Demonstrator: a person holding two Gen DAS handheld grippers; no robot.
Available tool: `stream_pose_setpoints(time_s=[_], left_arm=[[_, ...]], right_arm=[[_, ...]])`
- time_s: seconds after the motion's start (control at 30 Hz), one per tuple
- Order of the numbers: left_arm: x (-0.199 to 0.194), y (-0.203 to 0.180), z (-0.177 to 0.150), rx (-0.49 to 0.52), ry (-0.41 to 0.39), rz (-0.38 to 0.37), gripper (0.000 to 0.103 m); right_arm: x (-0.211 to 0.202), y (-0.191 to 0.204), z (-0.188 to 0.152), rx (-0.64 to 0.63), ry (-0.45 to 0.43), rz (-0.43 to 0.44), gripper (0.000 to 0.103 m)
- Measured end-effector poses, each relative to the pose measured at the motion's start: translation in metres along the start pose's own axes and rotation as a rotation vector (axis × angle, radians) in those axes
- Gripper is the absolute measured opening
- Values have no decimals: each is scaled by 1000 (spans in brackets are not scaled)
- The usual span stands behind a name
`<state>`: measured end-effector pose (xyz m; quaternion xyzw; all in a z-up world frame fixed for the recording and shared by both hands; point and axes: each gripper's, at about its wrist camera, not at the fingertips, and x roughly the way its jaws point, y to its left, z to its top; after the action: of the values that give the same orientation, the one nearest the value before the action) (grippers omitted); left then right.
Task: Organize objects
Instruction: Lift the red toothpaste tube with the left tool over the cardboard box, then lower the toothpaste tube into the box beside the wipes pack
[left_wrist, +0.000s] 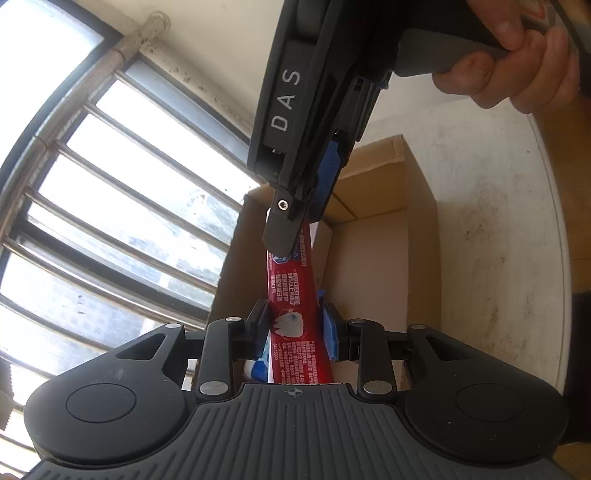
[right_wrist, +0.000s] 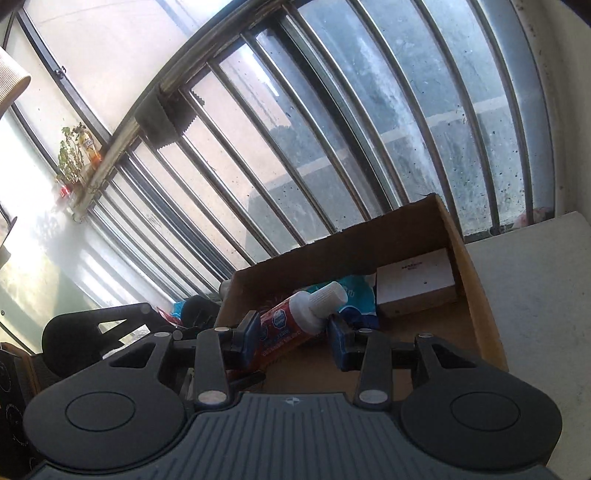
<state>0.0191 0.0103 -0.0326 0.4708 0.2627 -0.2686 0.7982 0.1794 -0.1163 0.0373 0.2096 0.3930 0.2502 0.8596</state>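
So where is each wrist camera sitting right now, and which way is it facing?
Left wrist: rides the left gripper, looking along the red toothpaste tube into the brown cardboard box, window bars to the left; the right gripper and a hand show above.
Right wrist: rides the right gripper, facing the barred window over the same box; the tube's white cap, a white carton and a black part at left show.
Shared: tube, box, window; both grippers clamp the tube.
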Motion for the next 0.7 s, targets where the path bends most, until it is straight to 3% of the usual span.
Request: stream_pose_setpoints(time_s=[0.27, 0.4, 0.6, 0.7], left_arm=[[73, 31, -30, -14, 166, -232, 29], [95, 32, -32, -6, 257, -326, 29], [123, 27, -43, -2, 370, -320, 30], [125, 28, -46, -23, 382, -299, 33]], right_arm=[[91, -17, 4, 41, 286, -84, 40], [124, -5, 1, -96, 386, -208, 35], [146, 5, -7, -175, 427, -231, 35], [151, 6, -12, -212, 441, -252, 35]])
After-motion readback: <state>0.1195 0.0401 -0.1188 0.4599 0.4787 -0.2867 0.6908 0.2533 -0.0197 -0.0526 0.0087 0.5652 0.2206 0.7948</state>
